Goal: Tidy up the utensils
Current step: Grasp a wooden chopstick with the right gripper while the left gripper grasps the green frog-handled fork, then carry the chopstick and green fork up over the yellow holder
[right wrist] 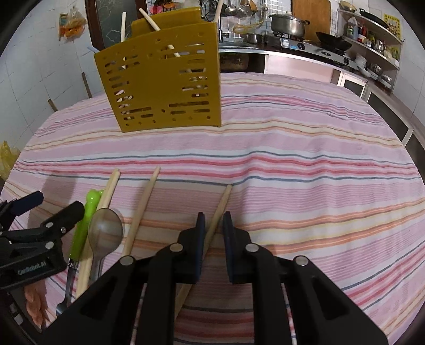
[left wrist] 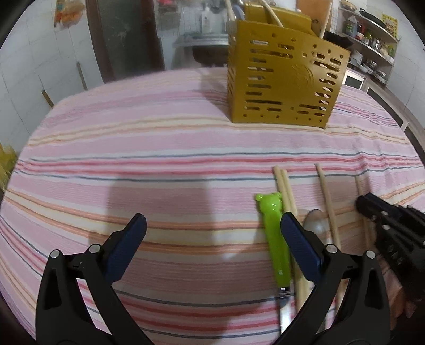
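Right gripper [right wrist: 213, 220]: jaws nearly closed, apparently clamped on a wooden chopstick [right wrist: 222, 203] on the striped tablecloth [right wrist: 305, 185]; left gripper [left wrist: 212, 225]: spread wide, empty; mustard utensil holder [right wrist: 162, 77] stood beyond.

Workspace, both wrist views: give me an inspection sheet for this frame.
Surface: striped tablecloth.
Job's things: yellow holder upright with sticks inside; loose chopsticks, spoon, green-handled utensil lying near the front edge.
Clutter: nothing seen.
Grippers: left gripper open above the cloth; right gripper shut on chopstick.
Cables: nothing seen.
Surroundings: stove with pot, shelves, tiled wall.
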{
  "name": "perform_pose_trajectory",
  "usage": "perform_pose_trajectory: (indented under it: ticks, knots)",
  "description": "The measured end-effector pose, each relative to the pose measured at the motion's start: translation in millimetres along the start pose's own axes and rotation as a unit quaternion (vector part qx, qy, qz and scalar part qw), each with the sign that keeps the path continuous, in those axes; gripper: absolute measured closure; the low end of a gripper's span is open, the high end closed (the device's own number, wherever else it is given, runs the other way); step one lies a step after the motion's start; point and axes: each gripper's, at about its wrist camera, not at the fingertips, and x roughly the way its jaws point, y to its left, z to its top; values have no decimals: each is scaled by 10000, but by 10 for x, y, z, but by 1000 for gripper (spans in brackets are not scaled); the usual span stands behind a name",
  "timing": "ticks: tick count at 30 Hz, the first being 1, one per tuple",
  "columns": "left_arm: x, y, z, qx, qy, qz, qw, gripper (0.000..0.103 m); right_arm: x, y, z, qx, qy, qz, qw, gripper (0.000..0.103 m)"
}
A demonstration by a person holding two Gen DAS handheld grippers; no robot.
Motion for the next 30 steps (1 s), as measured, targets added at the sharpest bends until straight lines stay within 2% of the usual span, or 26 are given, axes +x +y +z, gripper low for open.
perform_pose_trajectory:
  ticks: [4, 6, 8, 11, 14, 17, 18, 19, 25, 30]
  knots:
    - [50, -92, -22, 149, 61, 133, 9998, 10, -3, -35, 2, 51, -3, 63, 10000, 89]
    - [95, -118, -35, 209, 149, 169, 9995, 18, -9, -54, -8, 106, -3, 125, 9999, 89]
    - [124, -130, -31, 198, 194, 151, 9995, 21, -4, -62, -10, 151, 8, 138, 9998, 89]
    - [142, -165, 15, 211, 268, 75, 9994, 31, 41, -40, 48, 244, 99, 37, 9996, 89]
    - [172, -205, 100, 208, 465, -42, 9987, 45, 83, 0, 116, 333, 208, -92, 9992, 91]
    - [199, -253, 186, 262, 635, -138, 9975, 68, 125, 5, 188, 455, 254, -106, 9986, 93]
    - [204, -265, 209, 268, 667, -155, 9973, 81, 129, 3, 205, 486, 243, -103, 9985, 94]
    - [206, -260, 229, 261, 706, -142, 9971, 84, 122, -2, 213, 514, 217, -90, 9984, 96]
    - [211, -153, 262, 31, 596, -367, 9975, 84, 12, -28, 192, 592, -68, 40, 9982, 97]
    - [-12, -58, 233, -94, 142, -464, 9988, 84, -167, -60, 201, 636, -439, 179, 9968, 97]
